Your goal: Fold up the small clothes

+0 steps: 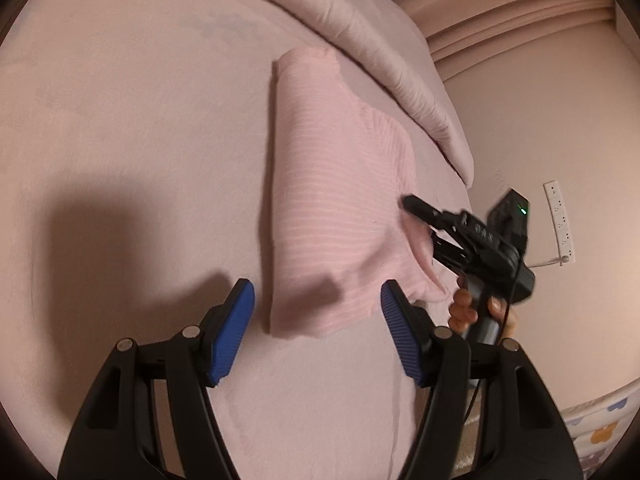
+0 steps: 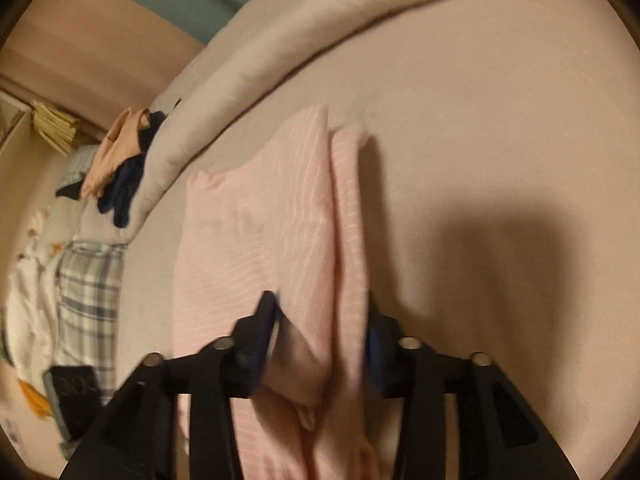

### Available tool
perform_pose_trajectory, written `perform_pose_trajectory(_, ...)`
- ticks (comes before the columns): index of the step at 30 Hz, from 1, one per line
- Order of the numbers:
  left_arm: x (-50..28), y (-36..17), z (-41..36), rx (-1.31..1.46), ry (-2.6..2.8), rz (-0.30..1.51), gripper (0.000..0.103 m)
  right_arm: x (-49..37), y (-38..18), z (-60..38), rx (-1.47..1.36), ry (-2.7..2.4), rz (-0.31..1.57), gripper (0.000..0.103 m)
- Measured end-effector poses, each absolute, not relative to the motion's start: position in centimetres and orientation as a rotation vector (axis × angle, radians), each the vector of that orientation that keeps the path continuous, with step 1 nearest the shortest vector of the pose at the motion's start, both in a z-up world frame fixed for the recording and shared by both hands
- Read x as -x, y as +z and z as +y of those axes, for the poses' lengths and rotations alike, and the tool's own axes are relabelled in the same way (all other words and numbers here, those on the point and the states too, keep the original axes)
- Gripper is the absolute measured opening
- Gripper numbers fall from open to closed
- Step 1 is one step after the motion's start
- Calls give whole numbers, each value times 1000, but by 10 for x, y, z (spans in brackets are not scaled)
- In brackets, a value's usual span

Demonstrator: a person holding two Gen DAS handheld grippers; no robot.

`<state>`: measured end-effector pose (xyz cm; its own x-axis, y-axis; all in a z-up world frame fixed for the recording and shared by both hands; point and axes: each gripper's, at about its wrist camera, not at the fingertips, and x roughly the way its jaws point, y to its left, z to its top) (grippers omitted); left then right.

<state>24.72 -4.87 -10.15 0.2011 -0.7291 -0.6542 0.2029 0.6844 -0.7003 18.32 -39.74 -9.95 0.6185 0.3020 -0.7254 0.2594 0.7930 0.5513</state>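
**Tidying a half-folded pink top on the bed**

A pale pink ribbed knit garment (image 1: pixel 336 200) lies on the pink bed sheet (image 1: pixel 120 120), already folded lengthwise into a long narrow strip, near the bed edge where a rolled pink duvet (image 1: pixel 380 60) runs alongside. The left claw (image 1: pixel 316 332) hovers above the strip's near end, its blue pads spread wide with nothing between them. The right claw (image 2: pixel 320 344) straddles a raised ridge of the garment's loose flap at the side nearest the bed edge; fabric sits between its jaws, but the view is blurred and I cannot tell whether the pads press on it.

The step in hand looks like gathering that loose flap onto the strip. To do it well, the right claw should pinch both layers close to the edge, lift just clear of the sheet, and lay the flap flush along the existing fold. The left claw could pin the near end so the strip does not slide. Knit cloth stretches, so pull gently.
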Motion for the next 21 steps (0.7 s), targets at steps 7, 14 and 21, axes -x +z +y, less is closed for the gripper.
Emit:
perform_pose_trajectory(7, -258, -71, -72, 557, -814, 1078, 56, -135, -47, -374, -433, 18, 711, 46)
perform_pose_trajectory(14, -254, -103, -117, 411, -852, 1126, 30, -128, -67, -318, -256, 203, 726, 22)
perform_pose_trajectory(21, -246, -140, -95, 432, -848, 1190, 21, -133, -118, -300, -118, 162, 844, 22)
